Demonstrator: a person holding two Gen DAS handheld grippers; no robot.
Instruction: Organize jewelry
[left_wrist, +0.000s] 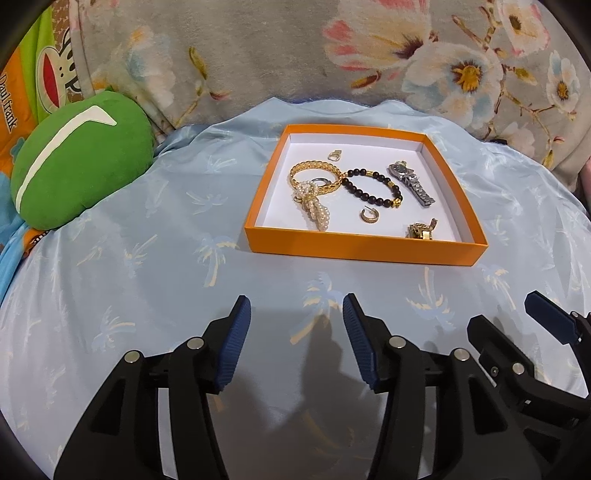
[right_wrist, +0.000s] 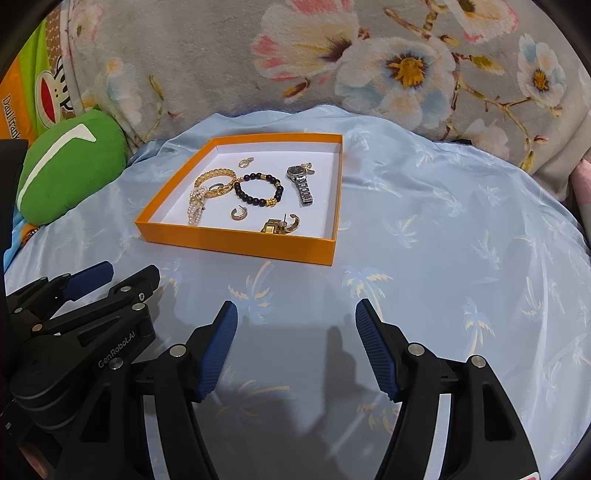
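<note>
An orange tray (left_wrist: 364, 253) (right_wrist: 236, 242) with a white floor lies on the pale blue cloth. Inside it rest a gold chain bracelet (left_wrist: 314, 173) (right_wrist: 216, 179), a pearl strand (left_wrist: 317, 212) (right_wrist: 195, 208), a black bead bracelet (left_wrist: 371, 186) (right_wrist: 258, 188), a silver watch (left_wrist: 412, 182) (right_wrist: 303, 182), a gold hoop earring (left_wrist: 369, 216) (right_wrist: 239, 213), a gold clasp piece (left_wrist: 421, 230) (right_wrist: 275, 226) and a small ring (left_wrist: 335, 155) (right_wrist: 245, 162). My left gripper (left_wrist: 297, 306) (right_wrist: 129, 275) stands open over bare cloth in front of the tray, nothing between its fingers. My right gripper (right_wrist: 297, 308) is open too, beside it, empty.
A green cushion (left_wrist: 74, 166) (right_wrist: 70, 166) lies to the left of the tray. A flowered grey blanket (left_wrist: 258, 55) (right_wrist: 369, 66) rises behind the cloth. An orange and green printed fabric (left_wrist: 22, 92) fills the far left corner. The palm-print cloth (left_wrist: 147, 277) (right_wrist: 461, 240) spreads wide to the right.
</note>
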